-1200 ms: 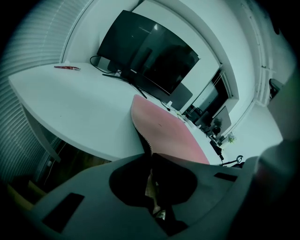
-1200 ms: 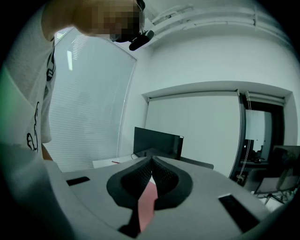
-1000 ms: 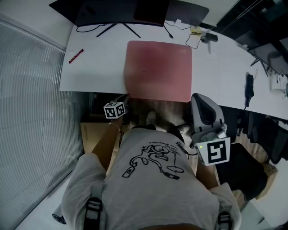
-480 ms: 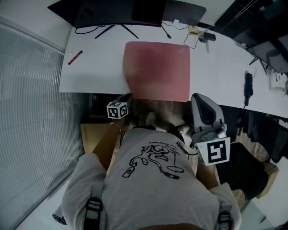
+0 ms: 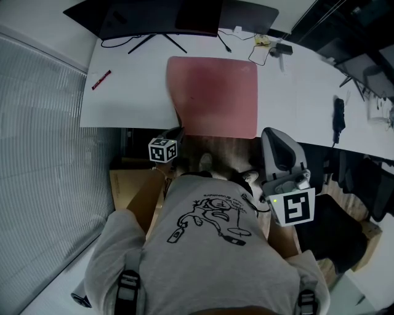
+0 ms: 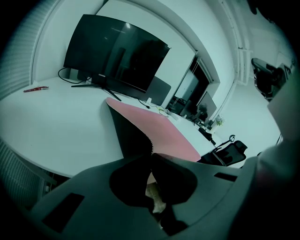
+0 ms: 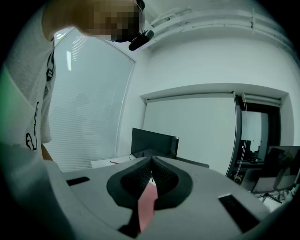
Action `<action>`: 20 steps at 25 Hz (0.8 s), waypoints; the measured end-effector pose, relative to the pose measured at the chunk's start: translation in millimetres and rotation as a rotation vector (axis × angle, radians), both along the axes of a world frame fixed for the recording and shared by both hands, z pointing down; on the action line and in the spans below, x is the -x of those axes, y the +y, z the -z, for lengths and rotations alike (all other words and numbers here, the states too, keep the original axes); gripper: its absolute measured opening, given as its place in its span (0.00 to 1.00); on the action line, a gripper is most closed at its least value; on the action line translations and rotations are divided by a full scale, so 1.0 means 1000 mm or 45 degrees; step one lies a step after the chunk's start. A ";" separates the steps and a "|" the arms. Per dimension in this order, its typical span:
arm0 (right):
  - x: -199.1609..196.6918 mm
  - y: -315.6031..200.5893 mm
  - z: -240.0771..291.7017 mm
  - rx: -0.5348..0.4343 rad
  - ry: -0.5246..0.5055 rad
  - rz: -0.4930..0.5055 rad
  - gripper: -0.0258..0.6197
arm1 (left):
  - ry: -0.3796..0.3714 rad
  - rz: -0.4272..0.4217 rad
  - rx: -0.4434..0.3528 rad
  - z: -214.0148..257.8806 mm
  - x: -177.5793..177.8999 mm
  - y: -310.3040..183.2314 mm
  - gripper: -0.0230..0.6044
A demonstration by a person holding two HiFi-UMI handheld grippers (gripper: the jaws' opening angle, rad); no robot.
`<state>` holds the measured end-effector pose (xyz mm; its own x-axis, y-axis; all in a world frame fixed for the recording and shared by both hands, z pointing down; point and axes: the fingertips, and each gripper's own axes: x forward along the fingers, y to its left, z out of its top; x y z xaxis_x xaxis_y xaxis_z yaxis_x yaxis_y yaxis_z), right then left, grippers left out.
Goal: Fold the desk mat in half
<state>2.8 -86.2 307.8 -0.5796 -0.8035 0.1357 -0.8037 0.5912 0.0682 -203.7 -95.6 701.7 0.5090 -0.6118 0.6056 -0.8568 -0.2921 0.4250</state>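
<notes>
The pink desk mat lies flat on the white desk, and its near edge reaches the desk's front edge. My left gripper is at the mat's near left corner and is shut on it. In the left gripper view the jaws pinch that corner, which is lifted so the mat's dark underside shows beside its pink top. My right gripper is at the near right corner. In the right gripper view its jaws are shut, with a strip of pink mat between them.
A black monitor stands at the back of the desk, with cables to its right. A red pen lies at the far left and a black object at the right. A slatted wall runs along the left.
My left gripper has moved slightly right and toward the desk, and the mat's near left corner has lifted with it. The right gripper has held still.
</notes>
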 end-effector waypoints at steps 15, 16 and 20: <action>-0.019 -0.001 0.000 0.004 -0.007 -0.014 0.05 | -0.027 -0.061 -0.022 0.006 -0.025 -0.002 0.09; -0.019 -0.002 0.000 0.003 -0.008 -0.014 0.05 | -0.028 -0.063 -0.022 0.006 -0.027 -0.003 0.09; -0.022 -0.002 0.000 0.002 -0.008 -0.012 0.05 | -0.033 -0.073 -0.025 0.007 -0.031 -0.003 0.09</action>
<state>24.4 -88.2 308.1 -0.5727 -0.8088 0.1333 -0.8097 0.5835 0.0619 -172.6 -98.5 694.3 0.5276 -0.5940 0.6072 -0.8492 -0.3489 0.3965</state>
